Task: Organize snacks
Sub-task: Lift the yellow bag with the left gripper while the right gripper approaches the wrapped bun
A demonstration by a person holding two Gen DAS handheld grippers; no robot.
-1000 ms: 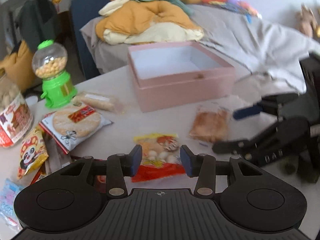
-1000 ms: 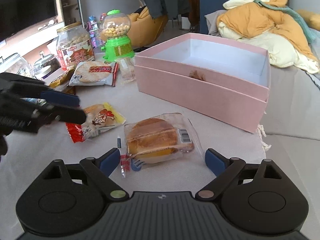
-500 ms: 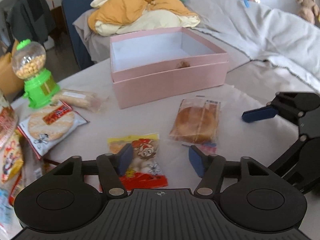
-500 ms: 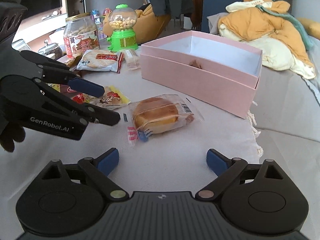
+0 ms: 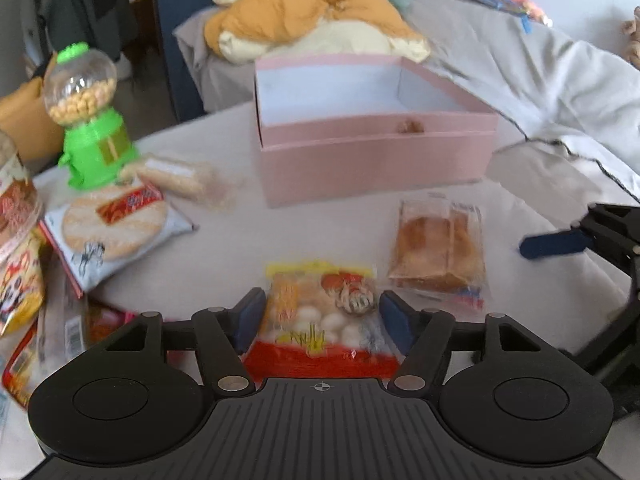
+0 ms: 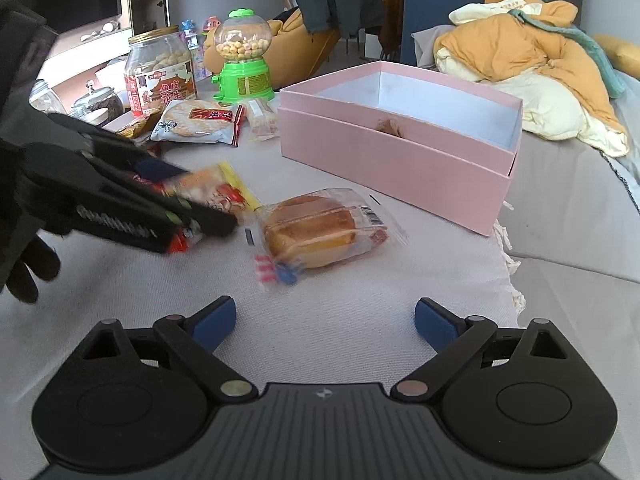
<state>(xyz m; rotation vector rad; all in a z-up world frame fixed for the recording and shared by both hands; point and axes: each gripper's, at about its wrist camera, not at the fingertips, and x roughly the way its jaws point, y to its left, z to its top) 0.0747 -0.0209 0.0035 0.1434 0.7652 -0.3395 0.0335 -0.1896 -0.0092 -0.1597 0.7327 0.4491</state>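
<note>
A table (image 6: 360, 320) covered in pale grey cloth holds scattered snacks. The left tongs (image 5: 320, 320) straddle a yellow-and-red plastic snack packet (image 5: 320, 312), one blue pad on each side of it. The pads sit at the packet's edges, but motion blur hides whether they actually press it, so I cannot tell if it is pinched. In the right wrist view the same packet (image 6: 212, 196) lies between those black fingers, low over the cloth. Just beside it, to the right, lies a round golden cake in a clear wrapper (image 6: 320, 228), flat on the table. The right tongs (image 6: 325, 320) are spread wide and hold nothing, hovering near the cake without touching it. Behind the cake stands an open pink cardboard box with a white interior (image 6: 400, 152). To the left of the box are a green toy gumball dispenser (image 6: 243, 64), a clear jar of nuts with a red label (image 6: 160, 72), and a round rice cracker in a white wrapper (image 6: 198, 122).
</note>
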